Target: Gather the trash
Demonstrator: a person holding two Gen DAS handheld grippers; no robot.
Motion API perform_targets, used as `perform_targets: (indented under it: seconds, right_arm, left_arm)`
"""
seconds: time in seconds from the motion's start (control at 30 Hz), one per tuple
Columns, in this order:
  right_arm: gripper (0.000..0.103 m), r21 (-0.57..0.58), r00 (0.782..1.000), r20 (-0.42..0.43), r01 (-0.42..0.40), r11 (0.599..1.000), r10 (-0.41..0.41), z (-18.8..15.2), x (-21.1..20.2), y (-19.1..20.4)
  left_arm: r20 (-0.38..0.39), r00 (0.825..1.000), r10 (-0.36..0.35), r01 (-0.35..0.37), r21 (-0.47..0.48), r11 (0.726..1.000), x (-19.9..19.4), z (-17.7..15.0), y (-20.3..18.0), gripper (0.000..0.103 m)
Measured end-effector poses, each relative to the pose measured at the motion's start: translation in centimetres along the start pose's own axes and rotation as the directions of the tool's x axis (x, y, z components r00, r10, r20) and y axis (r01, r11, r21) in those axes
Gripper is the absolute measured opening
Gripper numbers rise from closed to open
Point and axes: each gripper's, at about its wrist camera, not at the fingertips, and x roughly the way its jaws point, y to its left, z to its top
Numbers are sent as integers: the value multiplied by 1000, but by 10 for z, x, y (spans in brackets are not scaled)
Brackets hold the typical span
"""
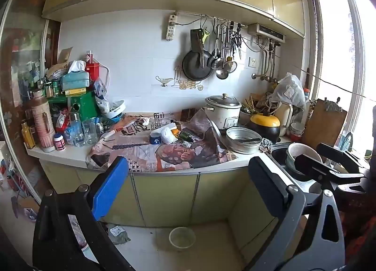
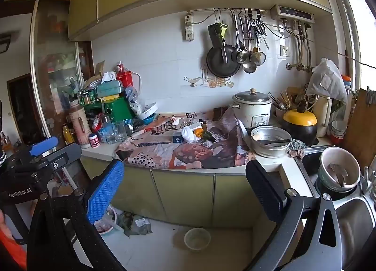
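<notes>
Trash: scattered in two places, on the bench [image 1: 70, 153] among the newspaper and on the floor [image 2: 152, 247] below the cabinets.
Bench: pale top that runs from a cluttered left corner to the sink [image 2: 352, 224] at the right; most of its middle is covered.
Newspaper [image 1: 145, 153]: crumpled sheets spread over the bench middle, their front edge hanging a little over the rim.
Rice cooker [image 1: 223, 111]: white, lid on, at the back right of the newspaper, just behind a metal pan [image 1: 243, 140].
Floor litter: a pale round bowl [image 2: 197, 238] lies on the floor near the cabinet doors; crumpled wrappers [image 2: 138, 225] lie to its left.
Bench litter: a crumpled white wad [image 1: 168, 135] sits on the newspaper, touching a small dark blue tub [image 1: 155, 139]; a dark bottle [image 1: 186, 136] lies on its side just right of the wad.
Left gripper [image 1: 188, 174]: fully spread, nothing between its blue and black pads, held off the bench front and tilted down; it also shows at the left edge of the right wrist view.
Right gripper [image 2: 185, 177]: equally wide apart, holding nothing, tilted down before the cabinet doors, beside the sink.
</notes>
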Motion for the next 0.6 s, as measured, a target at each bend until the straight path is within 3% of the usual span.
perform_targets:
  seconds: [0.6]
  right_arm:
    - [103, 17, 999, -32, -1, 1000, 1, -11, -4, 3]
  left_arm:
    - [-44, 999, -25, 24, -25, 999, -8, -16, 0, 103]
